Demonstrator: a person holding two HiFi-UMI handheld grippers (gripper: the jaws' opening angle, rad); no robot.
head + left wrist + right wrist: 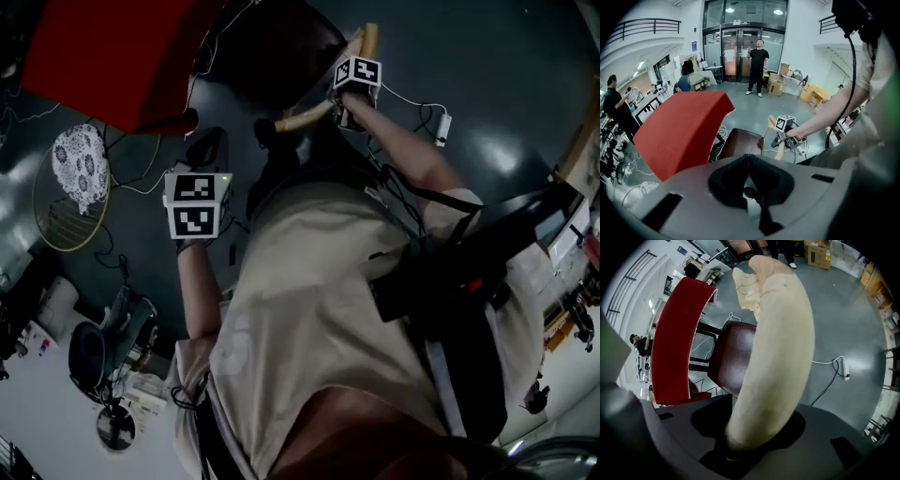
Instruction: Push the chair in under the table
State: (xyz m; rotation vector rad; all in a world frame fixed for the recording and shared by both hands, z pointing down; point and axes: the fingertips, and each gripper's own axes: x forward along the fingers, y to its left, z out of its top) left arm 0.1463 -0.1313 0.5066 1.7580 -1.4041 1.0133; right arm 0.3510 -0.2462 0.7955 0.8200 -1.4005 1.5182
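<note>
**Head view and both gripper views.** The right gripper (345, 105) clasps the chair (277, 56) by its pale, curved wooden backrest (778, 343). Its jaws stand wide around the thick, smooth rail, which arcs away from them like a bow and ends in a rough, cracked patch. Beneath the rail lies the dark brown padded seat (736, 357), rounded at the corners and faintly glossy.

The seat stands just beside the edge of the red table (670, 343), whose flat, matt top shows a thin pale rim. Most of the seat lies clear of the top; whether its far edge reaches beneath cannot be told.

The left gripper (749, 161) hangs apart from the chair, on the table's side, with its dark jaws pressed together and nothing between them. Its marker cube (195, 202), with black-and-white squares, faces the head camera.

The floor (506, 75) is smooth and grey-green, with soft reflections. A white power strip (844, 375) on a thin white cable lies on it, well apart from the chair.
</note>
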